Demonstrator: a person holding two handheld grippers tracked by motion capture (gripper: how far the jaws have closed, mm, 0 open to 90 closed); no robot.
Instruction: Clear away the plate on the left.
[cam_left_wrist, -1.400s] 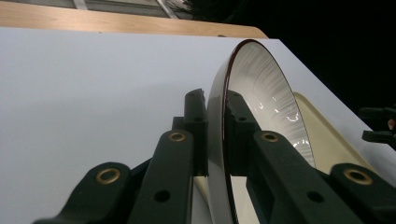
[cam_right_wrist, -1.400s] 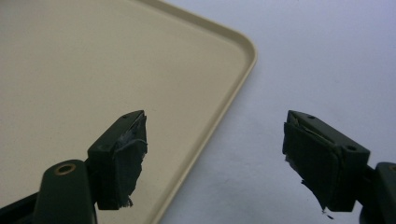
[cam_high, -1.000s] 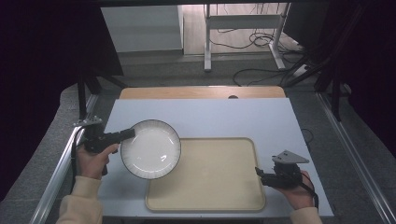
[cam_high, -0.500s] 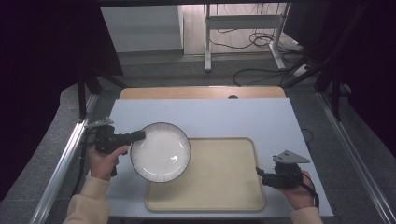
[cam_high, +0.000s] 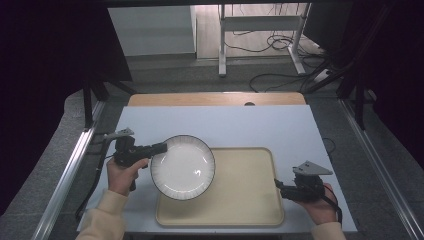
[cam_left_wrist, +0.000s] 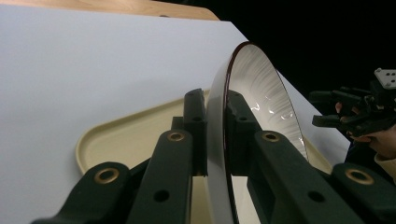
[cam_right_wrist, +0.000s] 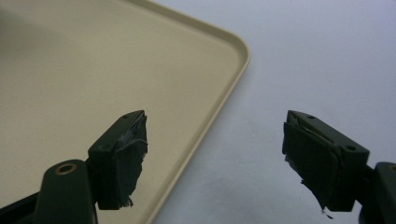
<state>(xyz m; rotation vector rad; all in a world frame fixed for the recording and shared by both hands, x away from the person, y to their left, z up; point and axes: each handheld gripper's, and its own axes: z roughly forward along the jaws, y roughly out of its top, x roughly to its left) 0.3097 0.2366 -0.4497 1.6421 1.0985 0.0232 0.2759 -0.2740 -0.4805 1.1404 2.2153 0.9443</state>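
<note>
A white desk (cam_high: 260, 127) stands on grey floor (cam_high: 200, 77), a wooden strip (cam_high: 215, 99) along its far edge. Beyond the desk, a white metal stand (cam_high: 260, 35) rises with black cables (cam_high: 280, 75) looped on the floor by its feet. Metal rails (cam_high: 70, 170) flank the desk. Dark curtains (cam_high: 45, 75) hang on both sides.

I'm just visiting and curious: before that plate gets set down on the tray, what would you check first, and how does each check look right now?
1. Left gripper clamped on the plate rim: ok, a jaw on each side in the left gripper view.
2. Plate over the tray: not ok, partly past the tray's left edge.
3. Tray surface bare: ok.
4. Right gripper out of the way: ok, open at the tray's right edge.
5. Plate level: cannot tell.
</note>
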